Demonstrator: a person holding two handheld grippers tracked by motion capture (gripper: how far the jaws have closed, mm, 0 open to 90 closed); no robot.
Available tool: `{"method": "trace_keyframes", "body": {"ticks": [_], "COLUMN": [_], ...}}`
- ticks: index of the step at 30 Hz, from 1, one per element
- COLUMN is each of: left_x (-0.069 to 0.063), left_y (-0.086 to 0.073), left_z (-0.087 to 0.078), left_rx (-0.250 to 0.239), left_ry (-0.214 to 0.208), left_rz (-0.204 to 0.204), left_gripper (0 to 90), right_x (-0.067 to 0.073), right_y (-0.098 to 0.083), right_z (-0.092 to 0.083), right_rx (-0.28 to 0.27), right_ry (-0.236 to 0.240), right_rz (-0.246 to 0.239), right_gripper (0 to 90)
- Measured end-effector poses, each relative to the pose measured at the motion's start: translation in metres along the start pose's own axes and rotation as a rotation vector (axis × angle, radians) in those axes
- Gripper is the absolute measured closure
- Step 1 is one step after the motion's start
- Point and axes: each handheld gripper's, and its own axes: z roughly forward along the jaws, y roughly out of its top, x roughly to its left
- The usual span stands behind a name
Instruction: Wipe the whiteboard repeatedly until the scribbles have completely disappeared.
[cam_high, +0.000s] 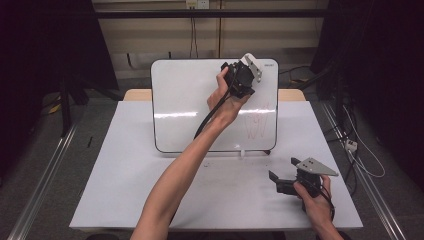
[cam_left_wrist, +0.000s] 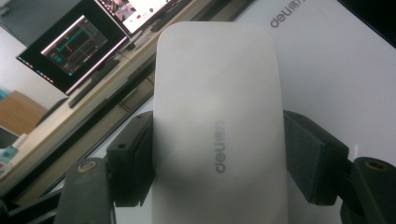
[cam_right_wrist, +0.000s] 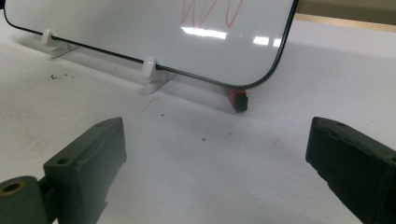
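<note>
Currently the left gripper holds its jaws clamped on a white eraser, raised before the far right part of the whiteboard, apparently above its red scribble, while the right gripper rests open-jawed on the near right tabletop.

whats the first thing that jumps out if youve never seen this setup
The left tongs, raised in front of the upright whiteboard, are clamped on a white deli eraser. Red scribbles mark the board's lower right. The right tongs rest open, low over the white table, at the near right.
</note>
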Motion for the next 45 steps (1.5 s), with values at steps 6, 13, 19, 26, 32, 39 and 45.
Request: {"method": "trace_keyframes", "body": {"ticks": [6,13,19,26,32,39,45], "left_x": [-0.005,0.000,-0.004,-0.020,-0.036,-0.057,-0.078], "left_y": [0.002,0.008,0.006,-0.002,-0.011,-0.022,-0.036], "left_z": [0.004,0.006,0.008,0.006,0.002,-0.003,-0.011], "left_rx": [-0.003,-0.042,-0.048,-0.057,-0.072,-0.081,-0.090], "left_ry": [-0.033,-0.026,-0.016,-0.052,-0.079,-0.106,-0.127], "left_rz": [-0.012,-0.044,-0.009,0.046,0.072,0.141,0.185], "left_gripper": [31.0,31.0,31.0,31.0,31.1,31.1,31.0], "right_x": [0.001,-0.001,-0.001,0.000,0.001,0.002,0.002], "right_y": [0.001,0.000,-0.001,0.000,0.000,0.001,0.001], "right_z": [0.000,0.000,-0.001,-0.001,0.000,0.000,0.000], "right_rx": [-0.005,-0.004,-0.001,-0.001,0.002,-0.003,-0.004], "right_ry": [0.002,-0.001,-0.003,-0.001,0.002,0.002,-0.001], "right_rz": [-0.009,0.000,0.003,-0.002,0.003,-0.001,-0.007], "right_gripper": [4.8,4.9,5.0,4.8,4.8,4.7,4.7]}}
